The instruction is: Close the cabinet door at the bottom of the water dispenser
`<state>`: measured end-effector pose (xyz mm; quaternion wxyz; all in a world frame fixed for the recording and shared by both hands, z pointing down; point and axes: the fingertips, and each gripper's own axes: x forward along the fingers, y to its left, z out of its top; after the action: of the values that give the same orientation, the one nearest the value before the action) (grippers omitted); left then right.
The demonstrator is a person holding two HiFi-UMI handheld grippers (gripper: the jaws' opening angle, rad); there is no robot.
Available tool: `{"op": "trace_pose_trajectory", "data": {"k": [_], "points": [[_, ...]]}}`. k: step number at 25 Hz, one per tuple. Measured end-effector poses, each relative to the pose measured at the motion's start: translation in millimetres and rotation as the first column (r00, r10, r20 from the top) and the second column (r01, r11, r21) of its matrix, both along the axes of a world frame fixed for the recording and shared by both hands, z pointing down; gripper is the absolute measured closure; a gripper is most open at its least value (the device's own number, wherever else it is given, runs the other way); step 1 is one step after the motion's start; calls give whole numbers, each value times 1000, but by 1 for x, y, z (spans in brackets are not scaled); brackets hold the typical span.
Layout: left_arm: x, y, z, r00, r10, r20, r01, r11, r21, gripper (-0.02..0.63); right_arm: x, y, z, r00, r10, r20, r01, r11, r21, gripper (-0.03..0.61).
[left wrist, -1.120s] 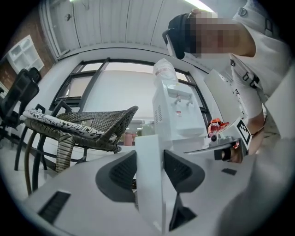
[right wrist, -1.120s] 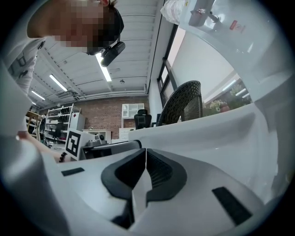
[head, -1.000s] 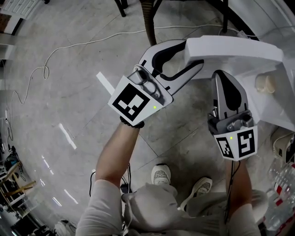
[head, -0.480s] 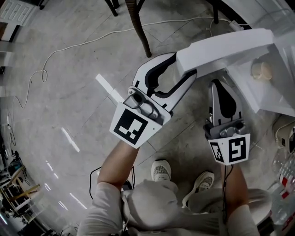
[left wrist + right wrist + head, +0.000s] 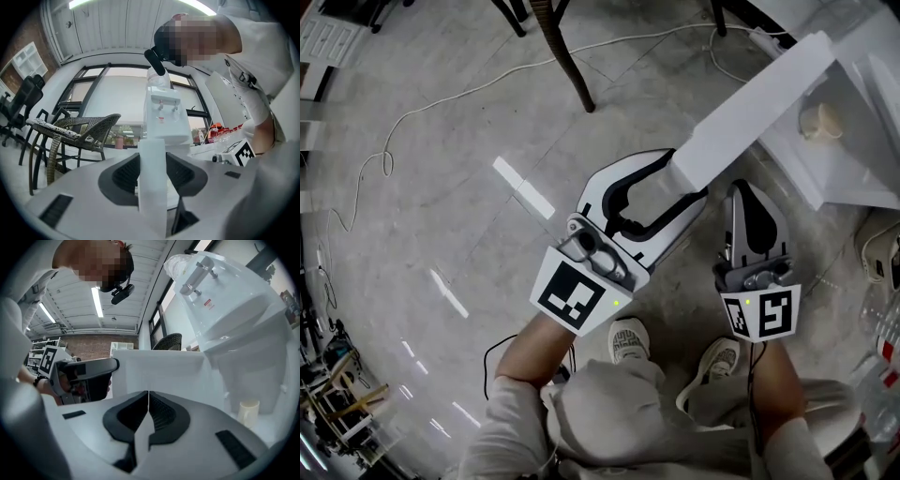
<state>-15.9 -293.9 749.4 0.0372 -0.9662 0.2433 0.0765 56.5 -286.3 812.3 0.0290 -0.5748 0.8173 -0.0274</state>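
The grey tiled floor (image 5: 441, 216) fills most of the head view. The white water dispenser (image 5: 243, 319) stands at 2 o'clock in that view, its bottom cabinet open. The cabinet door (image 5: 759, 103) is swung wide out from it, a long white panel running from 1 o'clock down toward the centre, its free end between the 2 grippers.

A wicker chair (image 5: 79, 129) stands at 9 o'clock in the left gripper view; only its dark legs show at 12 o'clock in the head view.

The left tongs (image 5: 684, 178) are partly open and clamped on the free edge of the door, 1 jaw pad on each face of the panel, as the left gripper view shows. The right tongs (image 5: 743, 192) sit just beside them at 3 o'clock from centre, jaws pressed together with nothing between, pointing at the inner face of the door without touching it.

A pale cup (image 5: 817, 120) stands inside the open cabinet. A thin white cable (image 5: 441, 98) trails over the floor from 10 o'clock to 12 o'clock.
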Motion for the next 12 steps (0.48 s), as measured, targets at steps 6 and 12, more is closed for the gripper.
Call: {"op": "trace_pose_trajectory", "data": {"k": [6,12], "points": [[17,25,3,999,41,-6,-41,999,4,440,11,31,18,997,47,-56,-48,999,-2,561],[32,39,1,998,57,-10,-57,998,19,439,18,58,37,998,34,-50,-36,999,-26,560]]}}
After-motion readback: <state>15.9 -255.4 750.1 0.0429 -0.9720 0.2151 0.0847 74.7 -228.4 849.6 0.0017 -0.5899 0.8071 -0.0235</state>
